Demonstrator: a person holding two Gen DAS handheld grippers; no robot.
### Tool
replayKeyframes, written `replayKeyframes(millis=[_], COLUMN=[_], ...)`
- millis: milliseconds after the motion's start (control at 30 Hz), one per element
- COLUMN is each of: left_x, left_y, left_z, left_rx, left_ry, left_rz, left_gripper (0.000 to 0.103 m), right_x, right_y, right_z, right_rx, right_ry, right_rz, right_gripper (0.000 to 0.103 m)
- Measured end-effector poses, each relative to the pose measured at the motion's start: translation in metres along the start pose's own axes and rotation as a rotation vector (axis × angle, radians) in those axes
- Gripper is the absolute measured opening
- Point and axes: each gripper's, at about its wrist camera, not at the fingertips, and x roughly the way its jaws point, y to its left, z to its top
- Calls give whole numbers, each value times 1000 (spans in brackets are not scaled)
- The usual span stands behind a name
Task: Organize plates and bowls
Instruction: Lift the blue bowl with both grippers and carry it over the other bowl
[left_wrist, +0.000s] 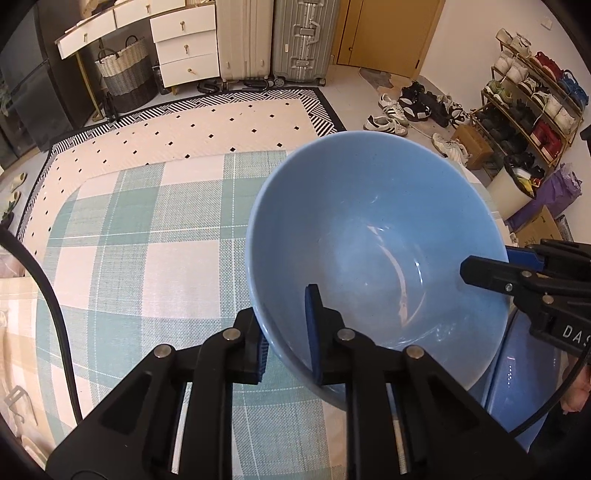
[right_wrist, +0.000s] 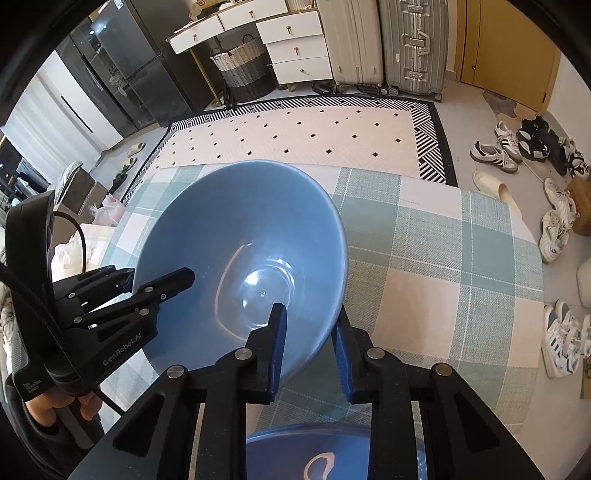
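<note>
Pinching opposite sides of one blue bowl (left_wrist: 373, 251), both tongs have a finger inside it and a finger outside its wall. The left tongs (left_wrist: 290, 345) clamp the rim nearest their camera; the right tongs (right_wrist: 312, 341) clamp the rim on the far side, entering the left view from the right edge. The bowl is tilted and sits over a table covered in a green-and-cream checked cloth (left_wrist: 147, 258). Just beside it, toward the person, part of a second blue dish (right_wrist: 332, 454) shows, with a pale curved reflection on its surface. A patterned rug (right_wrist: 295, 136) lies on the floor beyond the table
</note>
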Motion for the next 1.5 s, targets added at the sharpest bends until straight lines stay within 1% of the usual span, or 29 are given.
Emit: replayKeyframes(millis=[333,800,1167,1500], left_x=[-37,-98,-150,-180], left_y=[-6,-24,-51,-75], left_z=[-7,-22,-44,-58], left_rx=[8,30,58,74], left_ry=[-49,-114,-168,-182], left_rz=[13,30,35,17], left_gripper=[14,14,14,14], right_x=[-27,-69,-105,-135], right_y=[11,28,39,40], right_z=[-5,-21,-47,-69], right_rx=[-14,-36,-41,-36], right_ry=[-42,-92,-143,-178], right_rz=[2,-3,-35,-56], right_gripper=[26,26,26,26])
